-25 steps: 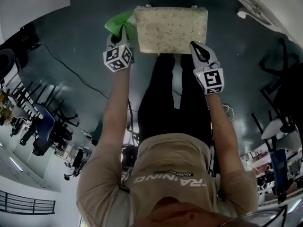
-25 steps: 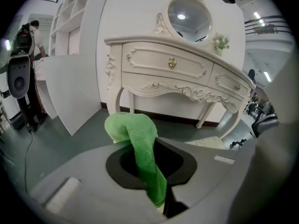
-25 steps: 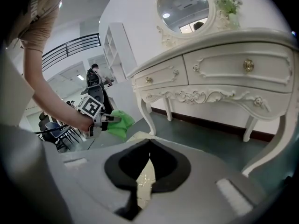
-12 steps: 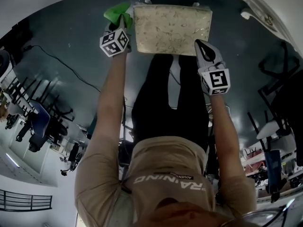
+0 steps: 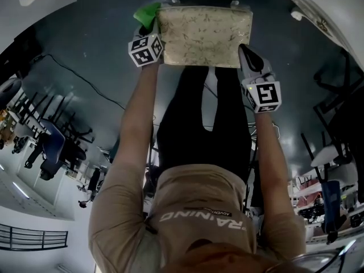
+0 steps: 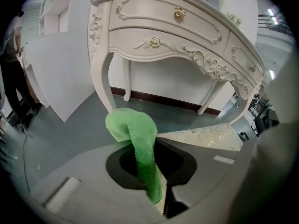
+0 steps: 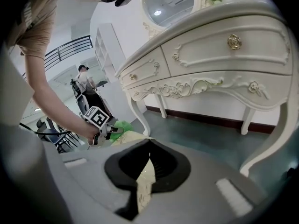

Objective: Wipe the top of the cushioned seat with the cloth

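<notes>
- A grey floor (image 5: 85, 44) is seen under the seat (image 5: 205, 36).
- The cloth (image 6: 133, 129) is clamped in the left gripper (image 5: 149, 37) at the seat's left edge.
- The right gripper (image 7: 149, 141) is held closed at its near right corner.

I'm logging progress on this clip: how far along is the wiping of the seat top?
Done: the cloth is clamped in the left gripper. In hand: it hangs beside the left edge of the cushioned seat, not on the top; the right gripper, shut, sits at the right front corner. Left: apparently the whole wipe across the top.
</notes>
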Available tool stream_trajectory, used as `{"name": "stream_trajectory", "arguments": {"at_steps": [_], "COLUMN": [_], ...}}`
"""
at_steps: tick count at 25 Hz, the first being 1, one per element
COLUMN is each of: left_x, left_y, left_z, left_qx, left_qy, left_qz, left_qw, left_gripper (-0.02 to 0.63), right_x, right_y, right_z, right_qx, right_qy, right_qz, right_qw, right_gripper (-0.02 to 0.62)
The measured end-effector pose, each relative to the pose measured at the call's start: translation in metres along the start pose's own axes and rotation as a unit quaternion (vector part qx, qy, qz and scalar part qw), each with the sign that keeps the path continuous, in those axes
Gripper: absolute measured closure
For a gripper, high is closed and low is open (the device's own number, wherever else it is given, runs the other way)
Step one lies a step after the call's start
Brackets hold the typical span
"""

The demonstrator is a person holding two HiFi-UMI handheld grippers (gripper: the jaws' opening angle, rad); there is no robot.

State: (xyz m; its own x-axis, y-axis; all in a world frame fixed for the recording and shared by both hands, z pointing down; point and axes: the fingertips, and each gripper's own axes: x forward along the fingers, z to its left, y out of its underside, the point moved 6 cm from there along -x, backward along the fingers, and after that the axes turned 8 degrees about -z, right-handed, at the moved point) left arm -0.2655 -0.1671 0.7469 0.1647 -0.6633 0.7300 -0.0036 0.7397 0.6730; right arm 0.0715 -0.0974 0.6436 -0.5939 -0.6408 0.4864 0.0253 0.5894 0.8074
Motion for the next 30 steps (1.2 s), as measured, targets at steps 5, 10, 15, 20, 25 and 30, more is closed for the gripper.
{"name": "stream_trajectory", "arguments": {"at_steps": [5, 10, 15, 20, 25, 30], "left_x": [-0.005, -0.007, -0.001, 0.005, 0.013, 0.02], "left_y": [-0.005, -0.01, -0.009, -0.004, 0.002, 0.004], "left_z": [-0.015, -0.042, -0.083, -0.142, -0.203, -0.263], "left_qx": [-0.014, 0.001, 0.022, 0.044, 0.058, 0.055], "left_qy": [-0.007, 0.005, 0.028, 0.064, 0.097, 0.124], "left_qz": [0.004, 0.006, 0.011, 0.02, 0.032, 0.038], "left_qw": [0.9999, 1.0, 0.9993, 0.9968, 0.993, 0.99], "left_gripper": [0.56, 0.56, 0.56, 0.56, 0.56, 0.56], "right_x": [-0.004, -0.014, -0.034, -0.06, -0.085, -0.107], "right_y": [-0.003, -0.003, 0.006, 0.02, 0.031, 0.038], "right_z": [0.0, -0.009, -0.027, -0.043, -0.056, -0.07], "right_qx": [0.01, 0.015, 0.022, 0.03, 0.039, 0.052], "right_qy": [-0.005, -0.008, -0.001, 0.009, 0.018, 0.036], "right_qz": [-0.008, -0.017, -0.019, -0.016, -0.018, -0.02], "right_qw": [1.0, 1.0, 1.0, 0.999, 0.999, 0.998], "right_gripper": [0.594, 0.594, 0.594, 0.594, 0.594, 0.594]}}
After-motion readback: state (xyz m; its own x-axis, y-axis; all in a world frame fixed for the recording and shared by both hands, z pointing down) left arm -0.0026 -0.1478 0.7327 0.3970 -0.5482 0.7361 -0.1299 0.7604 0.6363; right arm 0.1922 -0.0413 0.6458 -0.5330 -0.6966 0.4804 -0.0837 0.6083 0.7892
